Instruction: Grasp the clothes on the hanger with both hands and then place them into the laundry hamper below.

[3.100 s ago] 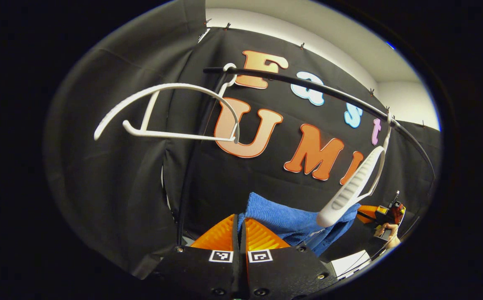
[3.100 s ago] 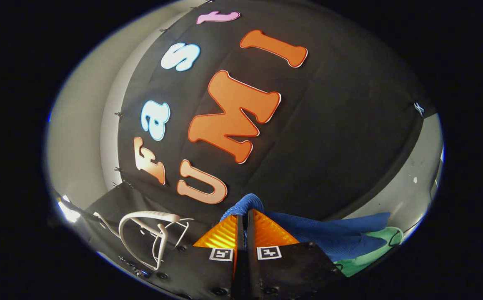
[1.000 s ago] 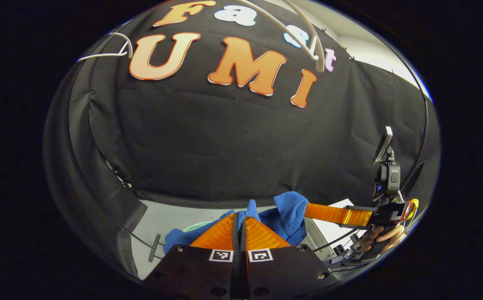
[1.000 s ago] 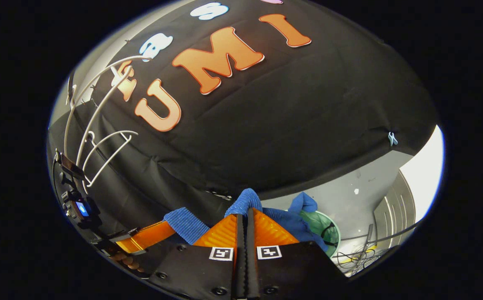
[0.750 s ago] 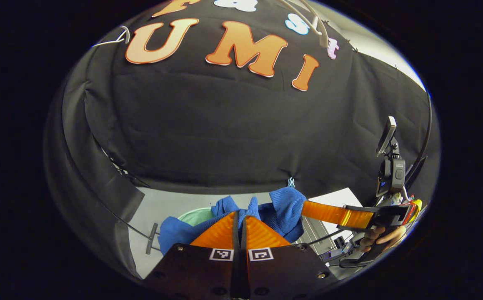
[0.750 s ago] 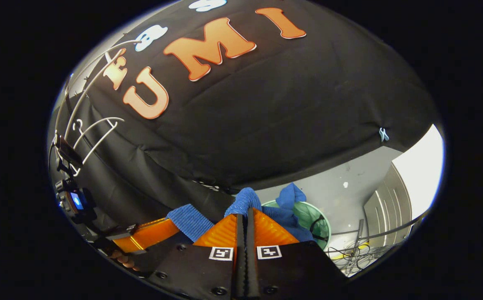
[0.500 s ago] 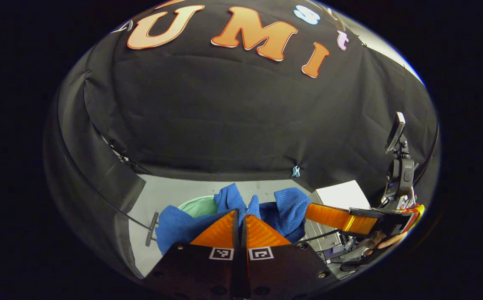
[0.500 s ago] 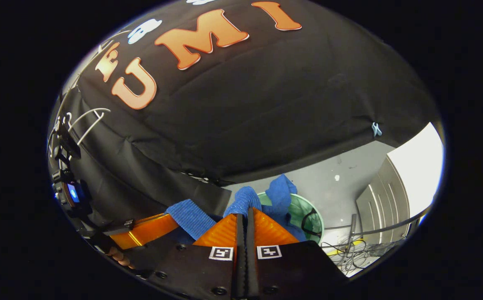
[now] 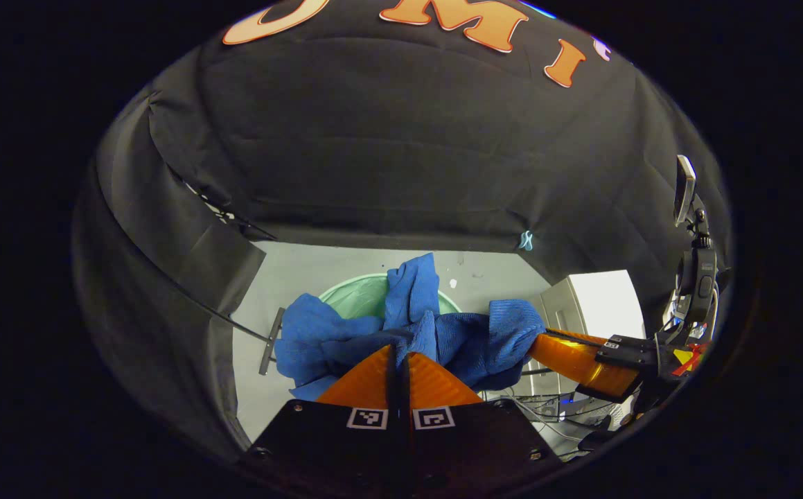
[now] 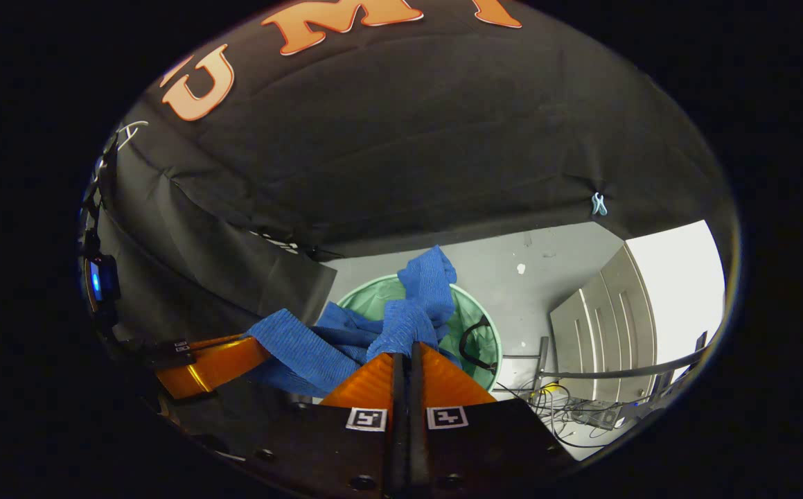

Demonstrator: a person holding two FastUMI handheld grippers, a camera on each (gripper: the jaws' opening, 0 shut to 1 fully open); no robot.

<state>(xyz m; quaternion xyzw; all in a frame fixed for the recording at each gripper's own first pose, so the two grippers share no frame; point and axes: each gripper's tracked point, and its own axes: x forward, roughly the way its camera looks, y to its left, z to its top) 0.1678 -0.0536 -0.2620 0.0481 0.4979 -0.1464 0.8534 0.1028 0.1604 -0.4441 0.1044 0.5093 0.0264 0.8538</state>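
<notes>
Both grippers descending from hanger rail, blue garment (image 9: 443, 333) now hanging over green hamper (image 10: 474, 326). Left gripper (image 9: 397, 357) and right gripper (image 10: 406, 355) pinching cloth; release coming next.

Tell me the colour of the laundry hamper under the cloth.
Pale green laundry hamper, clearest in the right gripper view.

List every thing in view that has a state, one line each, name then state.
blue garment: off the hanger, bunched, held above the hamper by both claws.
green laundry hamper: upright on the floor, open-topped.
left claw: shut on the garment.
right claw: shut on the garment.
</notes>
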